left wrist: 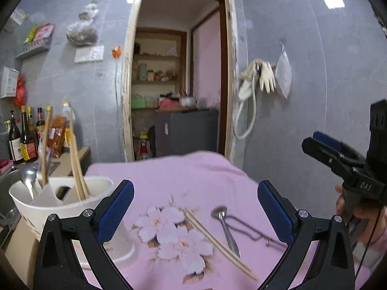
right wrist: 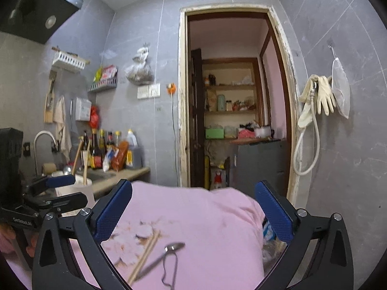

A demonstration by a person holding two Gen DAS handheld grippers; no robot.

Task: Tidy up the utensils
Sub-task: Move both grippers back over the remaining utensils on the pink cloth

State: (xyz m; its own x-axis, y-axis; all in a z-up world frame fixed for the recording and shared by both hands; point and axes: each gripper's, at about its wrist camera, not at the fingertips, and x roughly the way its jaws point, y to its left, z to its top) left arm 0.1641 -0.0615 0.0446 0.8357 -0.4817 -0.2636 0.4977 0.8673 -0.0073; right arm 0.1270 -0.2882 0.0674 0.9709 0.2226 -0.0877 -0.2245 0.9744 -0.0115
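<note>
Spread over the table: a pink cloth printed with white flowers (left wrist: 169, 188), taken here as the landmark. On that cloth, just right of the flower print, a pair of pale wooden chopsticks (left wrist: 217, 242) lying side by side, and just right of those a small metal spoon (left wrist: 226, 229), bowl pointing away, handle end touching or crossing the chopsticks near the camera. Beside the spoon, further right, a thin bent wire piece (left wrist: 251, 229), flat on the cloth. At the cloth's left edge, a white plastic utensil holder with divided compartments (left wrist: 63, 205), standing upright; inside, more wooden chopsticks (left wrist: 77, 169) leaning in the right compartment, metal spoons (left wrist: 29, 178) and a wooden stick in the left. Above the cloth, left gripper (left wrist: 196, 215) with blue-padded jaws spread wide, nothing between them. Right gripper (right wrist: 193, 215) likewise spread wide over the cloth, empty, chopsticks and spoon below.
</note>
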